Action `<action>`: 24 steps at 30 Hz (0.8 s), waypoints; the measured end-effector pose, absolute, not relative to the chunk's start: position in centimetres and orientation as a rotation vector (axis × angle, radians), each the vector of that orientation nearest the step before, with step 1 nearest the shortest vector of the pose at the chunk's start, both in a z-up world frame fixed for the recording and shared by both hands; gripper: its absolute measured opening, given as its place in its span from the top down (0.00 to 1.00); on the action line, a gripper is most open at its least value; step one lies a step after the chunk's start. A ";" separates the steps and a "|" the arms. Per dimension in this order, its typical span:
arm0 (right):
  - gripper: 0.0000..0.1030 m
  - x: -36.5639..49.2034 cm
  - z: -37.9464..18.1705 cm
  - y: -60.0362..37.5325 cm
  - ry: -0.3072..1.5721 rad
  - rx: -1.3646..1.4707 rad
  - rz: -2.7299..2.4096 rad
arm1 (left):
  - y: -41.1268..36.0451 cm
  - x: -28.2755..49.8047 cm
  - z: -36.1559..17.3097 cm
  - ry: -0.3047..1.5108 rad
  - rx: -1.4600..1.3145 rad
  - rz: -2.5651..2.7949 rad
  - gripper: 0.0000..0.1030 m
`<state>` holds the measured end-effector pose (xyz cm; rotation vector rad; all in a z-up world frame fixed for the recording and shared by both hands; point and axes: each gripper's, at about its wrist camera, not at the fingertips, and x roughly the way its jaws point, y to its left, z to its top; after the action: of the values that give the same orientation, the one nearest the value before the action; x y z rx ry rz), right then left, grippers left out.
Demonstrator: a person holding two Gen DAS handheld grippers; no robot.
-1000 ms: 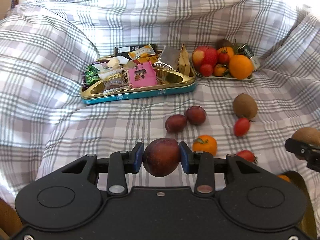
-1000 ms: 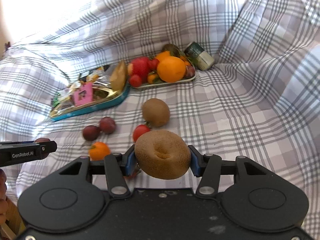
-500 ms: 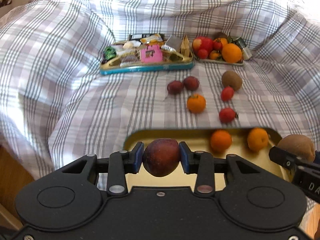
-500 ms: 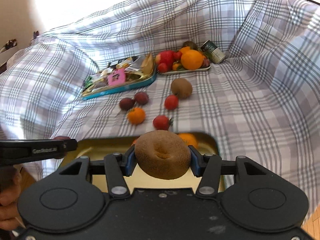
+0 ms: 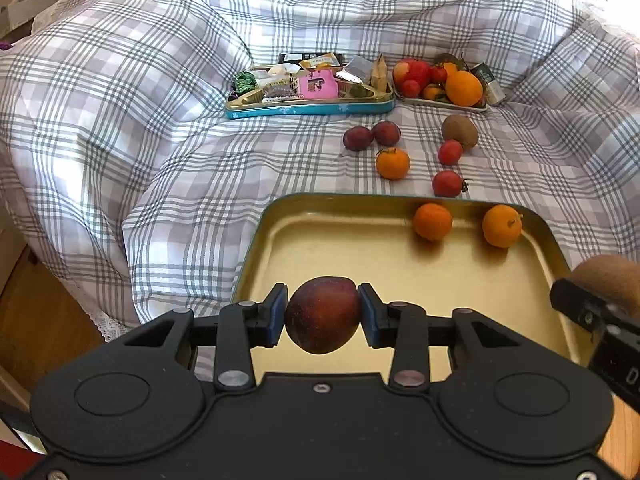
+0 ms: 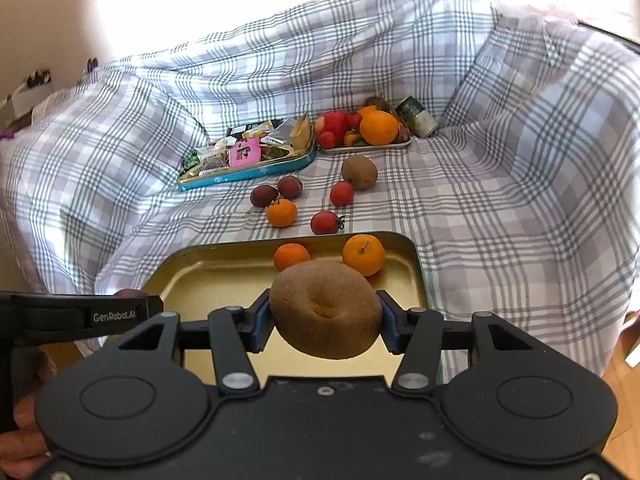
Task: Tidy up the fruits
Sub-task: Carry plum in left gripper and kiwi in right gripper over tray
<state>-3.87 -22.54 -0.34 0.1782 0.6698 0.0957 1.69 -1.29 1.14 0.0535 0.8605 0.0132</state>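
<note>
Left gripper (image 5: 322, 316) pinched a plum (image 5: 322, 320), right gripper (image 6: 323, 320) clamped a kiwi (image 6: 325, 308); both hung right over the gold tray (image 5: 280, 236), two mandarins (image 5: 433, 222) sitting along its far rim.

We count two small orange mandarins (image 5: 433, 222) along the far edge of the gold-lined metal tray (image 5: 360, 256), and a third mandarin (image 5: 392, 163) loose on the grey-checked cloth (image 5: 160, 140). Dark purple plums number three: two (image 5: 357, 138) on the cloth, one held plum (image 5: 323, 320). Brown fuzzy kiwis: two, one held kiwi (image 6: 325, 308) and one loose kiwi (image 5: 460, 131). Two small red tomatoes (image 5: 450, 152) lie loose. We see two trays at the cloth's far edge: one snack tin (image 5: 308, 109), one fruit plate (image 5: 444, 103).
</note>
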 end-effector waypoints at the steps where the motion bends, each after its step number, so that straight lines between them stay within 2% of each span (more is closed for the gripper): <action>1: 0.47 -3.8 -0.4 -22.5 0.666 0.173 0.088 | -1.4 1.7 0.9 0.860 0.062 0.023 0.54; 24: 0.47 -3.3 -2.6 -21.7 0.742 0.106 0.068 | -1.5 1.5 -1.9 0.925 0.080 0.051 0.54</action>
<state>-3.26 -21.73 -2.65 0.1058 0.7423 0.0677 1.55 -1.51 -1.87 0.0803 0.9248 0.0513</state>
